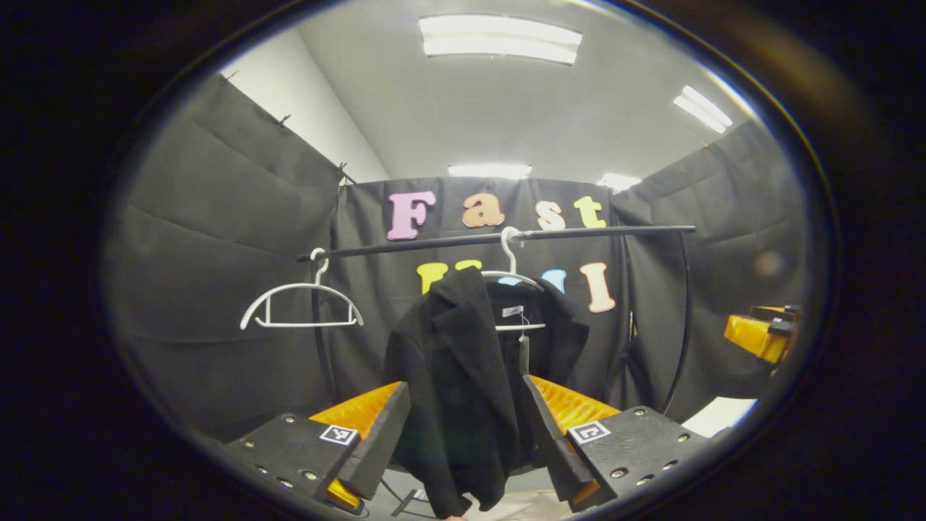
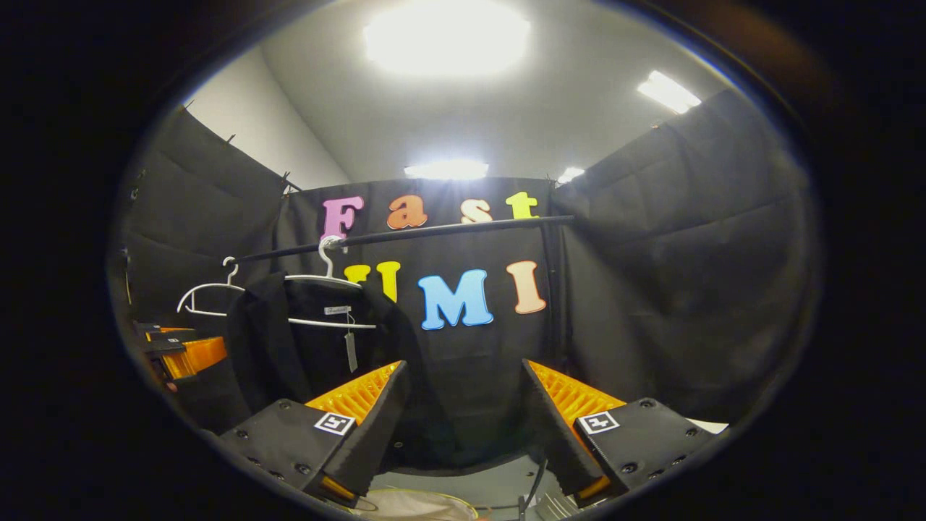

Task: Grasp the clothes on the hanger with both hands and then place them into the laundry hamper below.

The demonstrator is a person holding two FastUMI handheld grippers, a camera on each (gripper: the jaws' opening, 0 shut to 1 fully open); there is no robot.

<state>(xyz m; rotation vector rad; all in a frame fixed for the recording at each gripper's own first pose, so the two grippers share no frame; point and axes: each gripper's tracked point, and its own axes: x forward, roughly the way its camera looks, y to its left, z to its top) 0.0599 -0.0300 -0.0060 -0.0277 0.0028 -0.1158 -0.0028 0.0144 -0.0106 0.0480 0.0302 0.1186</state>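
Black jacket [image 1: 463, 376] is what we are after, and it hangs from a white hanger [image 1: 510, 278] on the dark rail [image 1: 499, 237], its long axis running straight down with the hem lowest. In the left gripper view our left tool [image 1: 466, 434] stands wide, and the jacket's lower part drapes in the gap between the two fingers; we cannot tell whether either finger touches the cloth. A second, bare white hanger [image 1: 300, 307] sits farther along the rail. Our right tool [image 2: 463, 427] is wide as well, holding nothing, with the jacket [image 2: 289, 347] well off to the left of its fingers in the right gripper view. At the bottom of that view, a pale rounded rim [image 2: 412, 503] shows below the fingers; we cannot tell what it is.
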